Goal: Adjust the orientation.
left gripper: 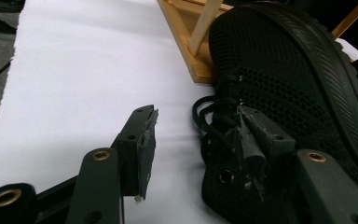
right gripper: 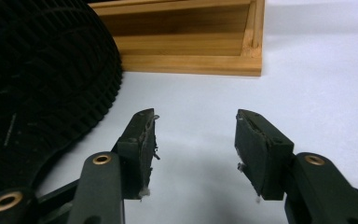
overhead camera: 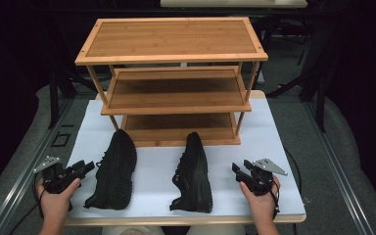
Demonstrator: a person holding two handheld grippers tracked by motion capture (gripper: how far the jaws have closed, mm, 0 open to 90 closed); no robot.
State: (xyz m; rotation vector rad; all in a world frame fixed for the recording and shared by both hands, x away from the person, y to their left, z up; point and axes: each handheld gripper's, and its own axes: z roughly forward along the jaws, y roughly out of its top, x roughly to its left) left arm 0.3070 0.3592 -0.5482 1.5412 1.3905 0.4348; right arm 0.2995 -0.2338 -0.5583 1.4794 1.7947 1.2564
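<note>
Two black shoes lie on their sides on the white table top, in front of a wooden three-shelf rack (overhead camera: 176,93). The left shoe (overhead camera: 112,169) shows its sole and mesh upper (left gripper: 298,79) in the left gripper view. My left gripper (overhead camera: 84,167) is open (left gripper: 196,116) just left of this shoe; its right jaw rests against the laces, while the left jaw stands over bare table. The right shoe (overhead camera: 194,174) shows its ribbed sole (right gripper: 42,79) in the right gripper view. My right gripper (overhead camera: 238,170) is open (right gripper: 196,116) to that shoe's right, with nothing between its fingers.
The rack's bottom shelf (right gripper: 191,46) lies just beyond the shoes, and one rack leg (left gripper: 205,23) stands close to the left shoe's toe. The white table top (overhead camera: 269,132) has bare room on both sides of the rack. Its front edge is near the person's hands.
</note>
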